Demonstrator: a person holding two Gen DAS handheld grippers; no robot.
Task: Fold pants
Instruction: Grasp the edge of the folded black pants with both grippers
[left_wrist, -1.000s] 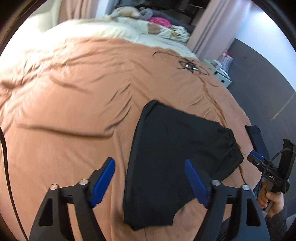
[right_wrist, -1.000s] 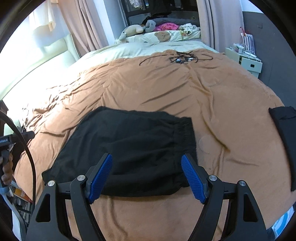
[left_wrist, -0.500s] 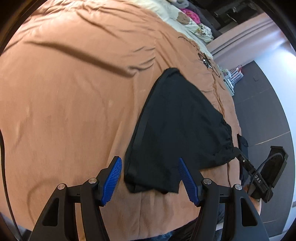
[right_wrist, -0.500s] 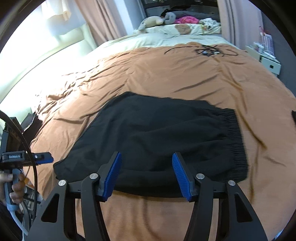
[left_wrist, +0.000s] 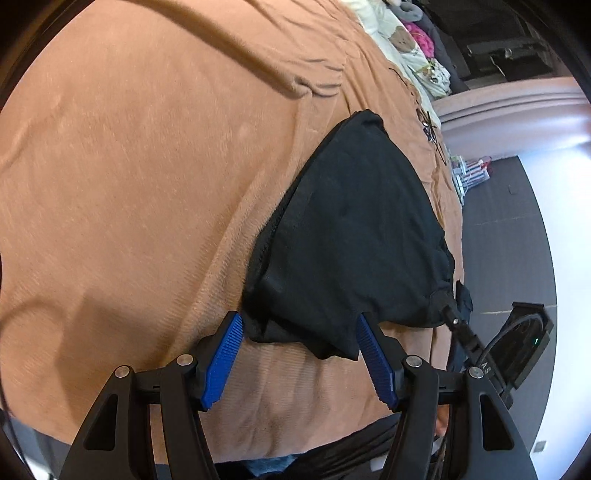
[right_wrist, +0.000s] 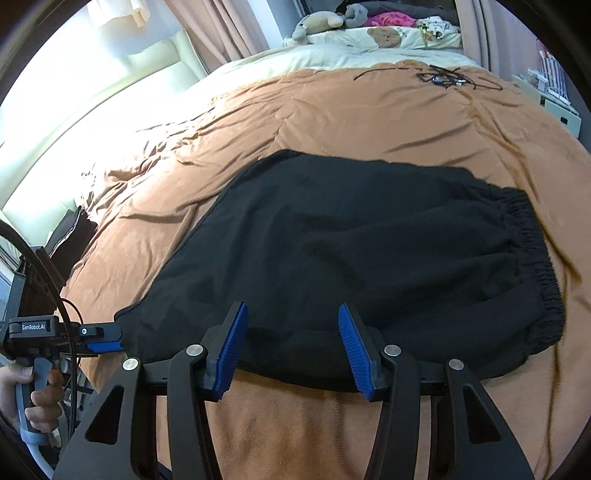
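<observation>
A: Where are the black soft-fabric pants (right_wrist: 369, 258)?

B: Lying flat on the bed's rust-brown blanket (right_wrist: 332, 122), near its front edge, gathered waistband to the right, hem end to the left. They already look doubled, one leg on the other.

A: And the left gripper (left_wrist: 299, 354)?

B: Its blue ribbed pads are spread wide, either side of the hem corner, low at the cloth. Nothing is pinched yet, as far as I can judge.

A: The right gripper (right_wrist: 291, 347)?

B: Also wide, straddling the near edge of the pants toward the waistband, holding nothing.

A: Why there?

B: Probably to catch both ends of the near edge, so the fabric lifts evenly for the next fold.
</observation>
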